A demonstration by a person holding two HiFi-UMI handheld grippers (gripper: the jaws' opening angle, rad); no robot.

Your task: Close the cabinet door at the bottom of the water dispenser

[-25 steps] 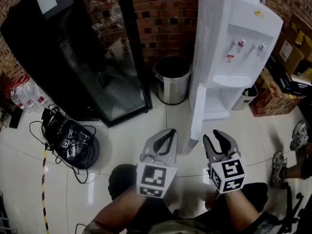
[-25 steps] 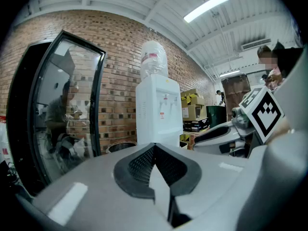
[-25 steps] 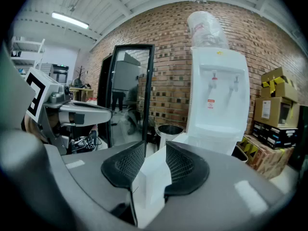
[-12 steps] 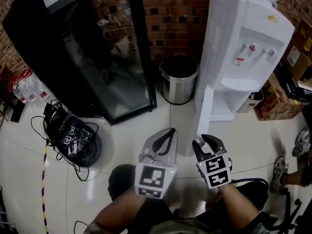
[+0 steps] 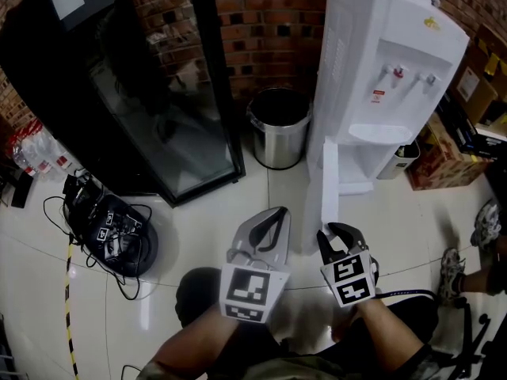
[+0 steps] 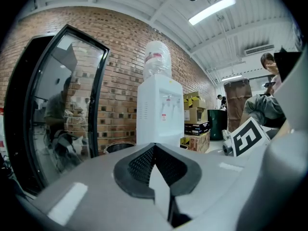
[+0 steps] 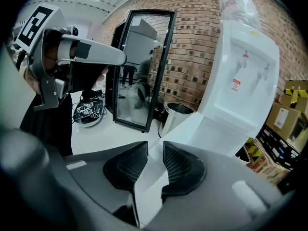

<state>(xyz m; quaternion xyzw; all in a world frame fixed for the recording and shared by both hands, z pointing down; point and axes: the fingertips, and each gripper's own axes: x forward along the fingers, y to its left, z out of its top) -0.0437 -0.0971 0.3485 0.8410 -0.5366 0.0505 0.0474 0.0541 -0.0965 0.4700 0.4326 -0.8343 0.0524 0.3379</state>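
Note:
The white water dispenser (image 5: pixel 380 54) stands against the brick wall. Its bottom cabinet door (image 5: pixel 329 180) is swung out towards me, edge-on. My right gripper (image 5: pixel 341 232) sits at the door's near lower edge. In the right gripper view the white door (image 7: pixel 192 129) runs down between the ribbed pads, and the jaws of my right gripper (image 7: pixel 155 165) are closing, with the door filling the gap. My left gripper (image 5: pixel 269 220) hangs beside it on the left, apart from the door. In its own view my left gripper (image 6: pixel 155 150) is shut with nothing in it.
A steel bin (image 5: pixel 279 129) stands left of the dispenser, and beyond it is a black glass-door fridge (image 5: pixel 150 93). A tangle of cables (image 5: pixel 115 228) lies on the white tile floor at left. Cartons (image 5: pixel 444 149) and a person's shoes (image 5: pixel 483 220) are at right.
My right gripper has dropped and shifted left onto the door's edge, and its jaws have narrowed around it. The left gripper has stayed where it was.

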